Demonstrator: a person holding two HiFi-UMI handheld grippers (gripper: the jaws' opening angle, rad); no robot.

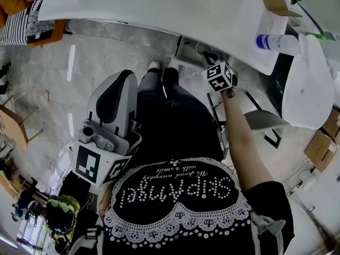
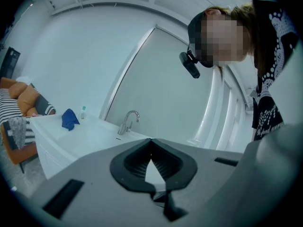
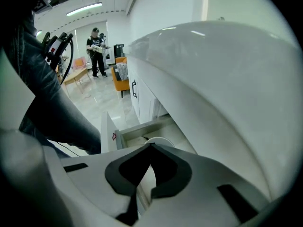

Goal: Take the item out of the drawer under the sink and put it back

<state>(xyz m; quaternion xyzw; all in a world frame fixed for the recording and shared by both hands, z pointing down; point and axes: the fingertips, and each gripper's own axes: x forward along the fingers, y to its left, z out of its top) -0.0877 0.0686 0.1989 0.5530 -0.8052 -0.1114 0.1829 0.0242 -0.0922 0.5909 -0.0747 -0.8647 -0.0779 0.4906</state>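
While the person stands at the white counter, white dots spell words on the black shirt at the bottom of the head view. The words are upside down. The small line looks like "with a smile", and the big word is too hard to read. Each gripper has a cube with black and white squares on it. A tiny red label sits on the front of the drawer, too small to read.

The bare right arm reaches forward and up the frame, with the right gripper at the open drawer under the counter. Its jaws are closed, tips together, with nothing seen between them.

The left gripper is held low at the lower left, beside the leg. Its jaws are closed too and hold nothing. It looks toward a tap on the counter.

A white round thing lies in the drawer, just past the right jaw tips. Only its top edge shows.
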